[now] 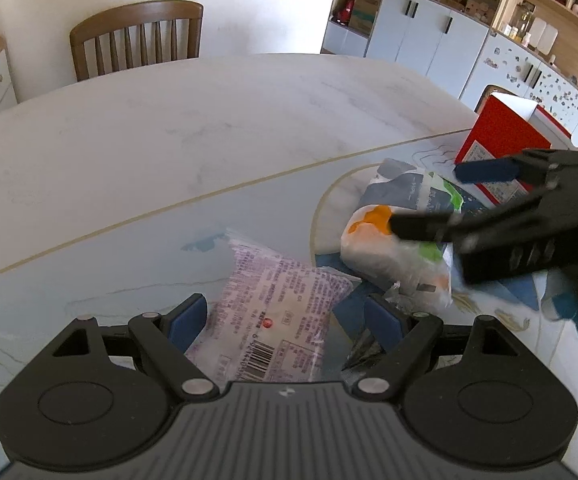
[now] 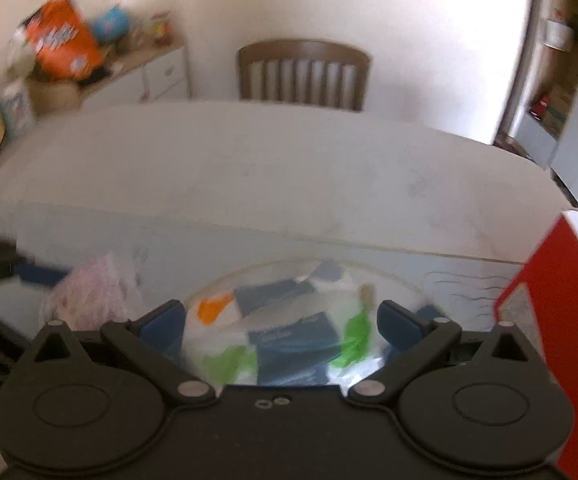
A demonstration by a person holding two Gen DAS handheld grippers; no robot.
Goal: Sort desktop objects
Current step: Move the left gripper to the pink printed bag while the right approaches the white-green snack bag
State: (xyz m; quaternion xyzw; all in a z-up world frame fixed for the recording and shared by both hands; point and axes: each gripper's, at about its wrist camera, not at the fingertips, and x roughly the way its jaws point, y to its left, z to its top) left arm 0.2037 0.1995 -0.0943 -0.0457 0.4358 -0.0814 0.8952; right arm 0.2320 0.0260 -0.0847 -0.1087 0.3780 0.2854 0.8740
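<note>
We have both grippers low over the desk (image 1: 169, 128), each tilted down at its own packet. The left gripper (image 1: 287, 320) stands wide open, its blue pads either side of the pale purple packet (image 1: 277, 300) that lies flat on the printed mat — nothing is pinched yet. The right gripper (image 2: 281, 320) is open too, spread over the clear bag with orange, green and dark blue print (image 2: 289, 336), which sits just right of the purple packet and near the red box (image 2: 557, 320) at the desk's right edge. The right wrist view is blurred, so we cannot say whether its pads touch the bag.

To do this step well, we would bring each gripper down squarely until the pads bracket the packet's body rather than its loose film edge. Both packets look soft and slippery; closing on a thin corner would likely let them slide out. The bag also lies close to the purple packet, so we should keep the two grippers from crowding one another — one lift first, probably.
</note>
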